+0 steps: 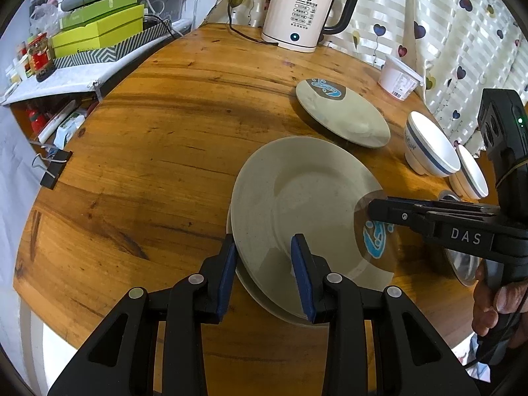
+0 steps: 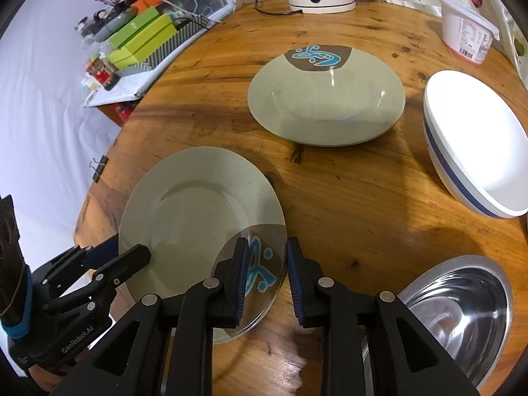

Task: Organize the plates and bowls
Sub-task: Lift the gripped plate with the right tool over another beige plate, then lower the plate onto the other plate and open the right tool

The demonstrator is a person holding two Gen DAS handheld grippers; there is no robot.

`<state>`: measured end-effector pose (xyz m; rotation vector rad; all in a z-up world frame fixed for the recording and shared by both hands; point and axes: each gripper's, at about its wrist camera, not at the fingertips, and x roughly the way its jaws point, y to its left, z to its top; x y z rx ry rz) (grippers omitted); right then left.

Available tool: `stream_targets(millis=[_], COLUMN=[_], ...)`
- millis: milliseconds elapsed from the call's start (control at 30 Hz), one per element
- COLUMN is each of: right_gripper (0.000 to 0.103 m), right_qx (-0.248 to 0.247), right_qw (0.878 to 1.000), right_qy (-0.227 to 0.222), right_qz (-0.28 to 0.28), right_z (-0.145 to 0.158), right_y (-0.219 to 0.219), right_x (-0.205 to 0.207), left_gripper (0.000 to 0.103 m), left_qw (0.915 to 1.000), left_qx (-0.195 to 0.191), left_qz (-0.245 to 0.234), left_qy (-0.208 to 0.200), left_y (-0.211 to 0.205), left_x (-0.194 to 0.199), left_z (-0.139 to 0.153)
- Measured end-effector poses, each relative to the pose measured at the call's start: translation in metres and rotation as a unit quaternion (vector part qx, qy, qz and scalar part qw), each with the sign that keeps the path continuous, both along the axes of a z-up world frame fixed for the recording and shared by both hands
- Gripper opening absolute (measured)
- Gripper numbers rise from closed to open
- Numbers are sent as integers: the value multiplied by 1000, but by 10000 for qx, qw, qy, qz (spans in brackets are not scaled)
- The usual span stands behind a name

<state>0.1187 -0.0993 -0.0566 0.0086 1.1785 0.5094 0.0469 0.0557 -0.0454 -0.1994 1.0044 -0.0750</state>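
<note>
On the round wooden surface (image 2: 346,198), a matte grey-green round plate (image 1: 297,198) hides most of a like plate under it, while the left gripper (image 1: 264,274) and right gripper (image 2: 265,283), jaws apart, straddle opposite rims near the brown patch with blue squiggles (image 2: 260,270).

Black plastic left gripper (image 1: 264,274) and right gripper (image 2: 266,283), each with blue ribbed pads (image 1: 302,274) and round silver screws. White "DAS" lettering on right gripper's side, green light above it. "GenRobot.AI" on left gripper's body. Bare-skinned right hand (image 1: 495,307) below "DAS".
</note>
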Motion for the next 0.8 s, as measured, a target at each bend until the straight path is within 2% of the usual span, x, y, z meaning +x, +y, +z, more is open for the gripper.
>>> stream_targets(millis=[467, 600, 800], right_gripper=[25, 26, 39], right_qx=[-97, -49, 0], right_qw=[9997, 9996, 9989], right_qy=[-197, -250, -477], right_qz=[96, 83, 37], right_z=[1, 4, 20], right_y=[4, 2, -2], right_x=[-7, -10, -18], left_gripper=[35, 35, 35], left_qw=[10000, 9996, 9988], left_qx=[81, 174, 287], left_qz=[46, 99, 70], left_qy=[-32, -185, -402], left_y=[0, 2, 0], left_x=[-6, -10, -11], left_z=[1, 9, 24])
